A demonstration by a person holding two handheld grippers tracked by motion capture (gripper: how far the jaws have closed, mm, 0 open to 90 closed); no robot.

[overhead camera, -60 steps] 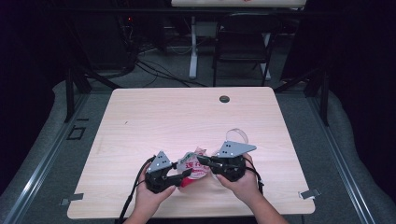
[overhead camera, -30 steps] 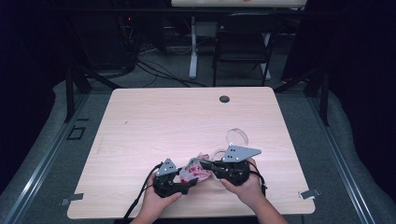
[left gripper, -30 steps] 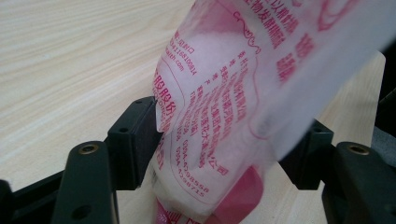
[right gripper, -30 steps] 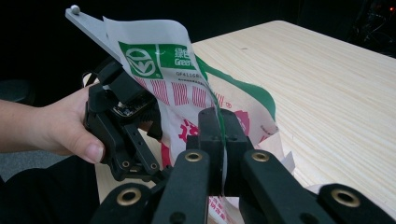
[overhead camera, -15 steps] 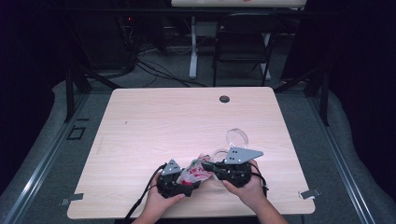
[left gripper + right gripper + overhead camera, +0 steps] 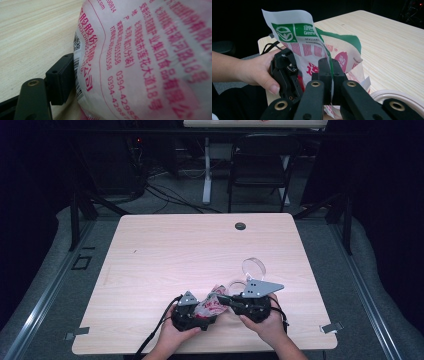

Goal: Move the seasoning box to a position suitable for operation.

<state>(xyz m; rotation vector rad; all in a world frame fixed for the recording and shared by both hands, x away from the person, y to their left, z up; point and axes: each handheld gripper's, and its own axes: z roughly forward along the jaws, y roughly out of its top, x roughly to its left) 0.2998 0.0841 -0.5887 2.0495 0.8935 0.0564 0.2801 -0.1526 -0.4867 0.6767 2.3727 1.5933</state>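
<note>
Both grippers have moved closer to the table's (image 6: 150, 270) near edge over the last two seconds. Right gripper (image 6: 329, 75) is clamped on the bag's (image 6: 312, 47) top edge; left gripper (image 6: 192, 312) grips its other side, so opening can proceed

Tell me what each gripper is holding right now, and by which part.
Right gripper pinches the white, red and green printed plastic bag at its torn upper edge. Left gripper is against the bag's side; its grip cannot be told.
</note>
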